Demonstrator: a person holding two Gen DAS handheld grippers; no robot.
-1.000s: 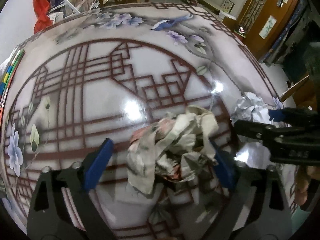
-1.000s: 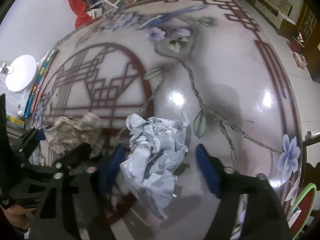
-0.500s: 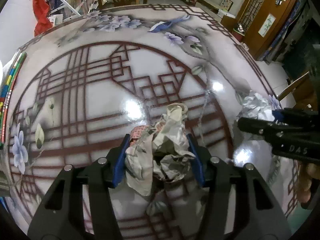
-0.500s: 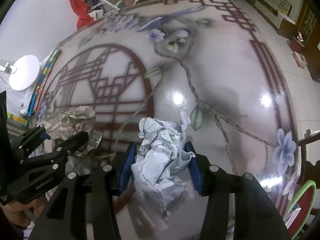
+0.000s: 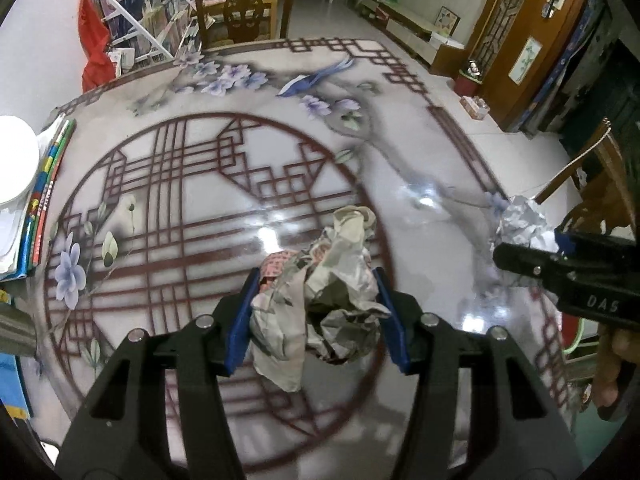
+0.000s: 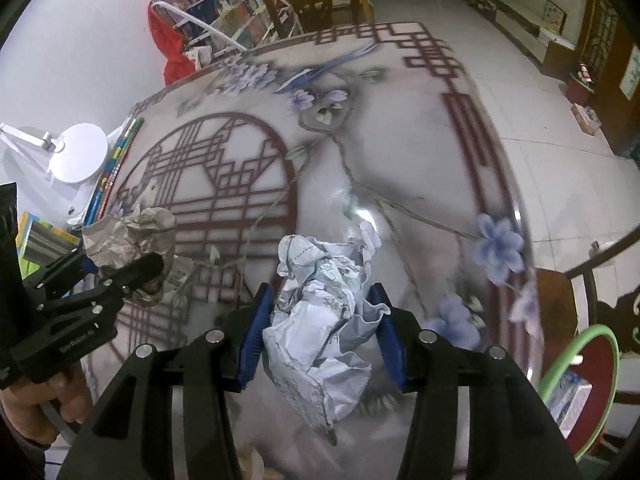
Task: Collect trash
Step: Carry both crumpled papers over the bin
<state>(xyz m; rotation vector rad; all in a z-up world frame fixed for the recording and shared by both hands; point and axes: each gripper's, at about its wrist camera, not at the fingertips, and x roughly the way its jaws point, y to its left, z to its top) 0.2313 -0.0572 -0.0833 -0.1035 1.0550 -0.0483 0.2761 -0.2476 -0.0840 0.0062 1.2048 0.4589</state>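
In the left wrist view my left gripper (image 5: 316, 316) is shut on a crumpled beige printed paper ball (image 5: 320, 300), its blue pads pressing both sides, and the ball hangs above the patterned table (image 5: 160, 184). In the right wrist view my right gripper (image 6: 320, 330) is shut on a crumpled pale blue-white paper ball (image 6: 324, 316), also lifted off the table (image 6: 400, 140). The right gripper with its ball (image 5: 524, 220) shows at the right edge of the left view. At the left of the right view the left gripper's beige ball (image 6: 128, 236) shows.
A white lamp head (image 6: 78, 152) and a stack of colourful books (image 5: 44, 192) sit at the table's left edge. A wooden chair (image 5: 240, 12) and a rack with red cloth (image 5: 96, 48) stand behind the table. A green-rimmed stool (image 6: 580, 384) stands beside the table's right edge.
Both grippers closed from wide open onto their paper balls, then rose with them off the table. The table looks farther away now in both views.
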